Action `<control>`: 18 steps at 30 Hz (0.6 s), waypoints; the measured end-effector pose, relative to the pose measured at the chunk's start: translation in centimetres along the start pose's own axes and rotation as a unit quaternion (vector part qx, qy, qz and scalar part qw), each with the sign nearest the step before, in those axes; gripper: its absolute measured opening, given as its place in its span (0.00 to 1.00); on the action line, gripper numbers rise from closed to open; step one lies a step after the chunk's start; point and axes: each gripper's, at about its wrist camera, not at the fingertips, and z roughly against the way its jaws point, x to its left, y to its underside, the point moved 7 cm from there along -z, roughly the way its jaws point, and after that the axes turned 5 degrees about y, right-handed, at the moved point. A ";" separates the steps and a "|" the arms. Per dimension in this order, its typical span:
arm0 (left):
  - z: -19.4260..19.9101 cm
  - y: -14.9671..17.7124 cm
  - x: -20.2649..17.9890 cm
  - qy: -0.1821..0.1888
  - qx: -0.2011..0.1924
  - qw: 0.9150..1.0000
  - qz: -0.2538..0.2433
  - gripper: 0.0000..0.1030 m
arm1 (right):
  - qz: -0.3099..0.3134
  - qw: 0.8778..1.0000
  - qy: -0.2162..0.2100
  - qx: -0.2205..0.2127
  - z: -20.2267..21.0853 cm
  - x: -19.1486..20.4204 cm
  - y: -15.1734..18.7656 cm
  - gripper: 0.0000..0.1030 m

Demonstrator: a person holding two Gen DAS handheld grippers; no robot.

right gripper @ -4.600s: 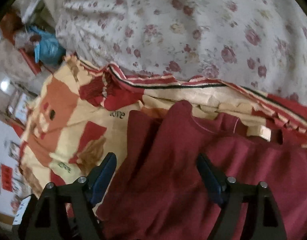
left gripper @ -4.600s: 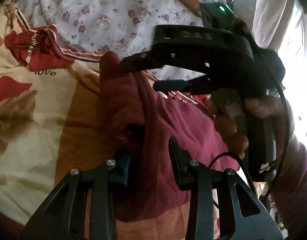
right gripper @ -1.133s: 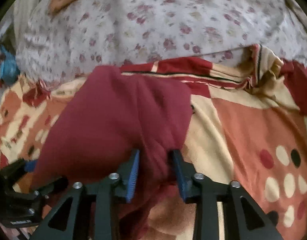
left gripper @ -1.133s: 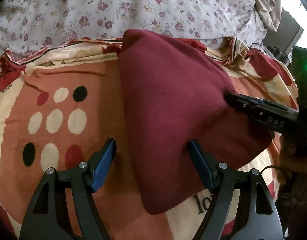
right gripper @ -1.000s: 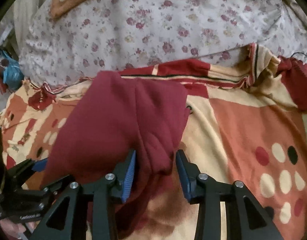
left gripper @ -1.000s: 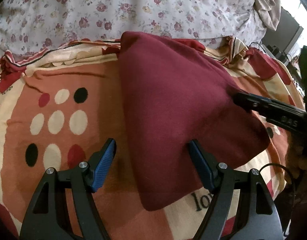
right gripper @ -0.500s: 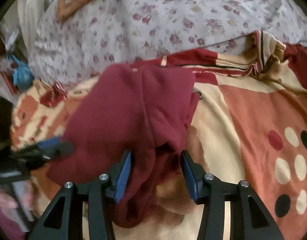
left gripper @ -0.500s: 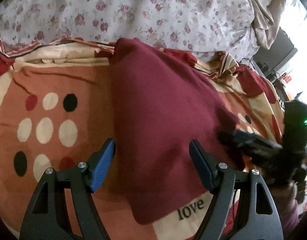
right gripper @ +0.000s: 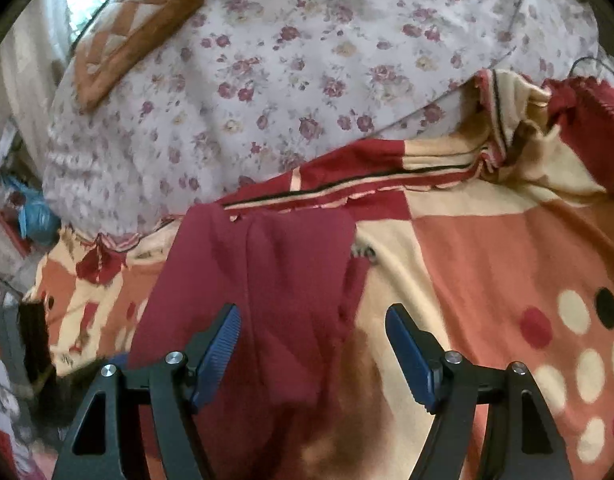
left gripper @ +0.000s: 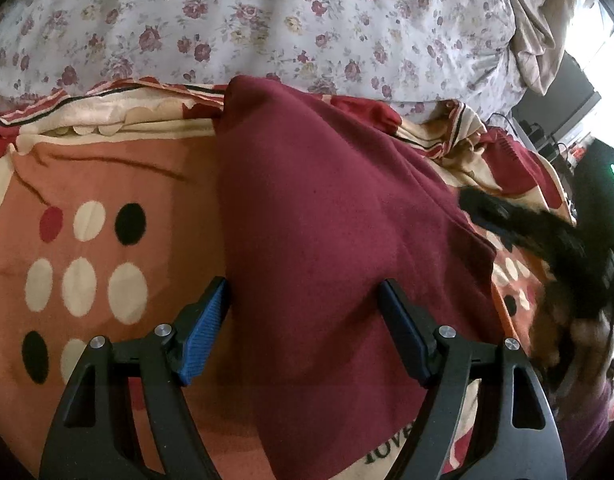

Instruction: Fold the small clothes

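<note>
Since earlier, right claw [right gripper: 313, 354] was opening off the garment [left gripper: 331, 240]; left claw [left gripper: 303, 332] stayed wide; next fold needs regrasping.

A: What is carrying everything here?

B: A bed, and a patterned blanket [left gripper: 107, 184] in orange, cream and red is covering it, with round spots showing on its orange panels.

A: What is lying on that blanket?

B: A dark red garment [left gripper: 327, 240] is lying folded across the middle of it. Along the far edge, a white floral quilt [right gripper: 307, 60] is bunching up against the blanket's striped border.
</note>
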 end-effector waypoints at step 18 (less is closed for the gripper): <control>-1.2 -1.2 2.4 0.107 0.014 0.991 0.075 0.83 | 0.005 0.995 -0.099 0.031 -0.8 -1.7 1.2 0.81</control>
